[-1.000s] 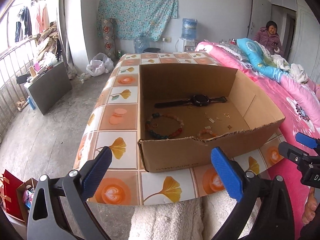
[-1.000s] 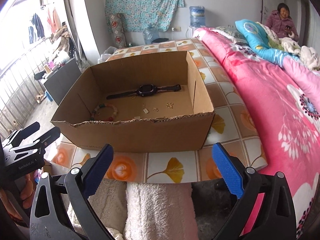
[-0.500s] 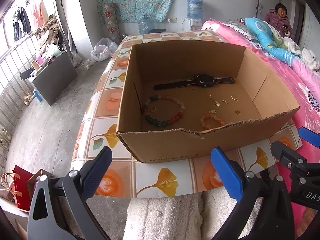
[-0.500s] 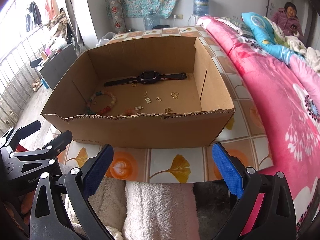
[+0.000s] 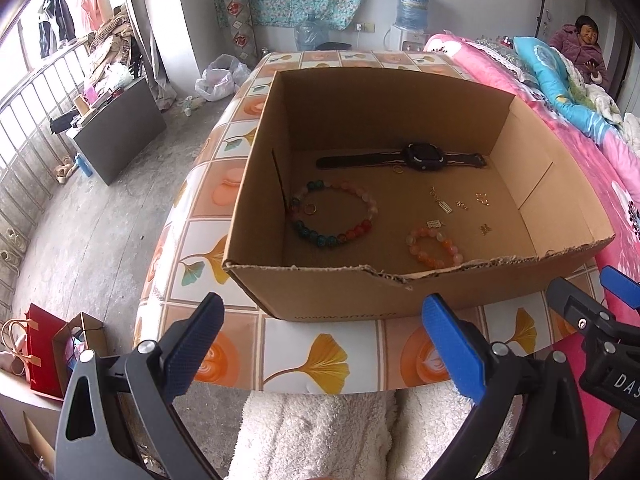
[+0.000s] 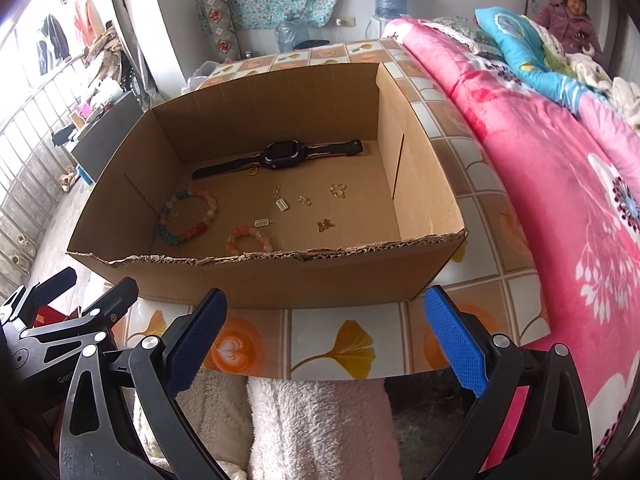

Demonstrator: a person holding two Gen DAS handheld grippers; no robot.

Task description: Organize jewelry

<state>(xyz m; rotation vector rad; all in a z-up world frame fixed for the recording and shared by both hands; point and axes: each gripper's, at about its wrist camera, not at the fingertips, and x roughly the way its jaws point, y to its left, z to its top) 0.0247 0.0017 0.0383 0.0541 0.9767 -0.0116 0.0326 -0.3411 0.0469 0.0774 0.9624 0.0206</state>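
An open cardboard box (image 5: 256, 184) (image 6: 424, 184) stands on a table with a leaf-patterned cloth (image 5: 304, 356) (image 6: 336, 348). On its floor lie a black watch (image 5: 420, 156) (image 6: 280, 154), a large multicoloured bead bracelet (image 5: 332, 216) (image 6: 188, 216), a small orange bead bracelet (image 5: 434, 246) (image 6: 250, 238), a gold ring (image 5: 311, 209) and several small gold charms (image 5: 460, 204) (image 6: 304, 200). My left gripper (image 5: 324, 344) and right gripper (image 6: 326, 340) both hang open and empty before the box's near wall, above the table's front edge.
A pink bed (image 6: 560, 160) runs along the table's right side, with a person (image 6: 568, 20) sitting at its far end. A white fluffy garment (image 5: 320, 432) is below the grippers. A dark cabinet (image 5: 116, 128) and red bags (image 5: 40, 352) stand on the floor at left.
Both grippers have risen and tilted down towards the box, so its floor and the jewelry show more fully. Nothing in the box has moved.
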